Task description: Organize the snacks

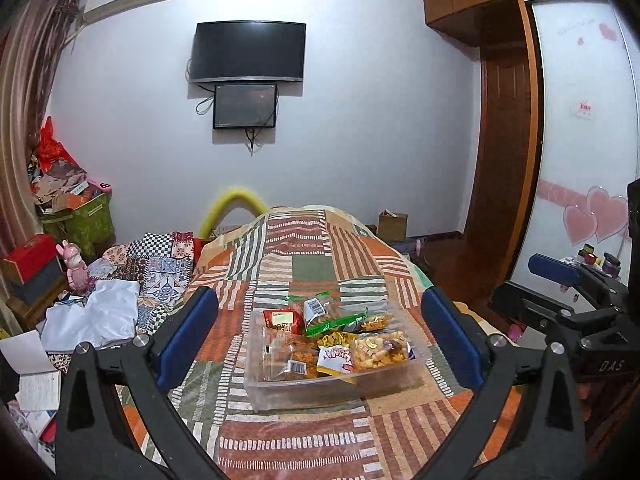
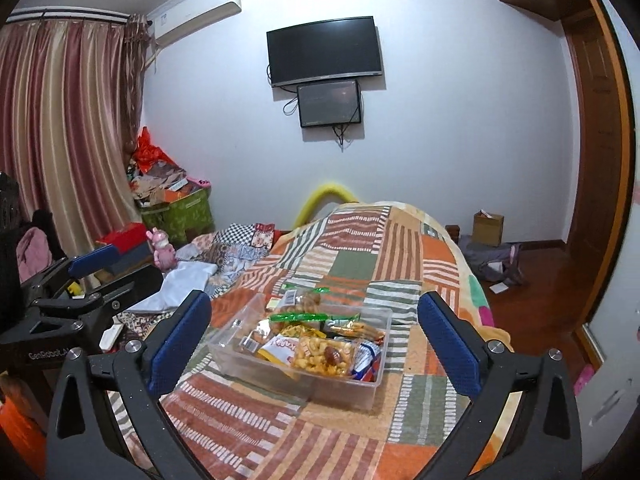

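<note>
Clear plastic bin of snacks mid-bed, both grippers wide apart

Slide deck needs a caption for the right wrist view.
Open right gripper hovers before a clear snack bin on a patchwork blanket.

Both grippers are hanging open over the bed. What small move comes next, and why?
Probably ease the right gripper down toward the green-edged packet perched across the far rim of the clear bin. The other snacks lie inside the bin; this one rides highest, half over the edge. Both grippers, the left gripper too, are open and hold nothing.
</note>
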The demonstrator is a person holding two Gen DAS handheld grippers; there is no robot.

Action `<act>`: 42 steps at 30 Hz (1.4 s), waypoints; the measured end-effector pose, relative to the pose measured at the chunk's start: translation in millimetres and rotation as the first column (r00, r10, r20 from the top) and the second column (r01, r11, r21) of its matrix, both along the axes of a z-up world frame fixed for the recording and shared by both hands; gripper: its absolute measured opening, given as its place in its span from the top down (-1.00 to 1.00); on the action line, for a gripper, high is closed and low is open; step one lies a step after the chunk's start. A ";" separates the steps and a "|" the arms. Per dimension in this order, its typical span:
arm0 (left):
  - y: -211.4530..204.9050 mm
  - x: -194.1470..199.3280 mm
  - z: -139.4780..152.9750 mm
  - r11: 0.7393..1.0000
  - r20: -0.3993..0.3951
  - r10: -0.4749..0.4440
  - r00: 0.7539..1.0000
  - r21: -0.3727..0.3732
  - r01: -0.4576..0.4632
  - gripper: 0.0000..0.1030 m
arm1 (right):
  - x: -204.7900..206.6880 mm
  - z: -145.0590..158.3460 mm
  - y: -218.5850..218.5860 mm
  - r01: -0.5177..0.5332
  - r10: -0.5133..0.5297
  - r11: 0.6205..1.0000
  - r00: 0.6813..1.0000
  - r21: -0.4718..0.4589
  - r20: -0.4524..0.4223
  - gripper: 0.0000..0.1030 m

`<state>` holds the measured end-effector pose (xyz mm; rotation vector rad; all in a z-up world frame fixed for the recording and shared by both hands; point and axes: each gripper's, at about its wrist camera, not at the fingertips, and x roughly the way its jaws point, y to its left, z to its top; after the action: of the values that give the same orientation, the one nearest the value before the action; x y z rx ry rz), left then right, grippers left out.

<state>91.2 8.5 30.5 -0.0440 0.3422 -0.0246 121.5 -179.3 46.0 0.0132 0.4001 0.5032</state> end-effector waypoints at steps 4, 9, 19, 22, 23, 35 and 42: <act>0.7 -6.7 -0.5 1.000 0.002 0.008 1.000 -0.005 -0.008 -1.00 | -5.1 -3.2 -0.9 -0.001 0.001 1.000 1.000 0.005 -0.007 -1.00; 1.5 -14.1 -1.3 1.000 0.002 0.011 1.000 -0.012 -0.011 -1.00 | -12.4 -4.8 0.1 -0.004 0.004 1.000 1.000 -0.004 -0.002 -1.00; 0.8 -21.4 -1.9 1.000 0.009 0.015 1.000 -0.015 -0.015 -1.00 | -19.6 -4.1 0.6 -0.006 0.006 1.000 1.000 -0.009 0.015 -1.00; 0.2 -22.4 -1.7 1.000 0.014 0.016 1.000 -0.012 -0.016 -1.00 | -20.0 -4.2 0.5 -0.005 0.005 1.000 1.000 -0.008 0.014 -1.00; 0.0 -22.1 -1.7 1.000 0.014 0.016 1.000 -0.013 -0.016 -1.00 | -20.3 -4.0 0.3 -0.004 0.004 1.000 1.000 -0.006 0.013 -1.00; -0.2 -22.1 -3.5 1.000 0.009 0.014 1.000 -0.019 -0.014 -1.00 | -19.9 -4.4 -0.6 -0.002 0.002 1.000 1.000 -0.004 0.010 -1.00; 0.2 -21.4 -3.7 1.000 0.007 0.008 1.000 -0.020 -0.008 -1.00 | -19.1 -5.2 -1.2 -0.002 0.002 1.000 1.000 -0.007 0.006 -1.00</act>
<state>69.8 8.6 26.8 -0.0648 0.3349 -0.0200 102.5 -180.5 40.8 0.0050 0.3962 0.5038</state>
